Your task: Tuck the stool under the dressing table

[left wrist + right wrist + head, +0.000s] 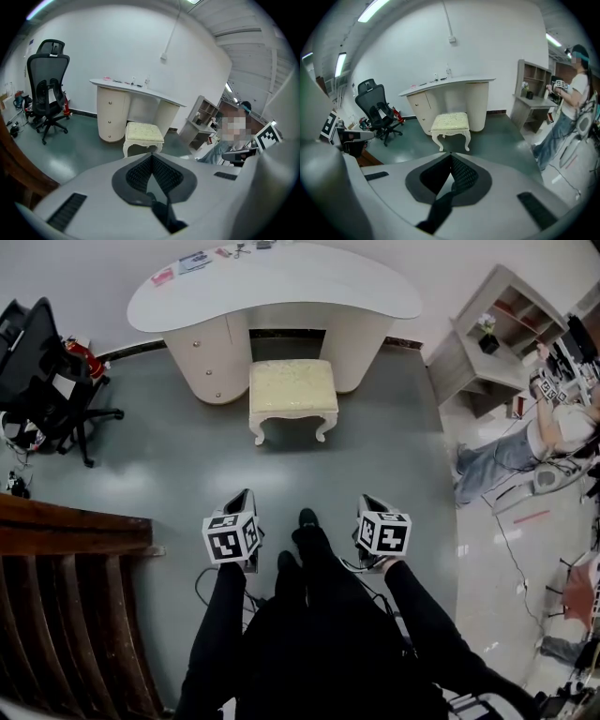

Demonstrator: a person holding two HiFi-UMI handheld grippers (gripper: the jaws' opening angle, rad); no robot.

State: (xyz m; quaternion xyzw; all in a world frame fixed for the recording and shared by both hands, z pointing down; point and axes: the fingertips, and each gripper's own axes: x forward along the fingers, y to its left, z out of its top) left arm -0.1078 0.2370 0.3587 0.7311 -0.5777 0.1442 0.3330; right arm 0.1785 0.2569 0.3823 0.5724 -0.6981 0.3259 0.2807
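A cream stool (292,391) with a padded seat and curved white legs stands on the grey floor, in front of the knee gap of the white curved dressing table (272,282). Part of its seat lies under the tabletop edge. Both gripper views show the stool (143,136) (451,124) and the dressing table (133,91) (450,86) some way ahead. My left gripper (246,507) and right gripper (368,512) are held low near my legs, well short of the stool. Both are shut with nothing between the jaws.
A black office chair (42,371) stands at the far left. A dark wooden piece (66,531) sits at my left. A grey shelf unit (492,338) is at the right, with a person (534,442) beyond it. Cables (511,549) trail over the floor.
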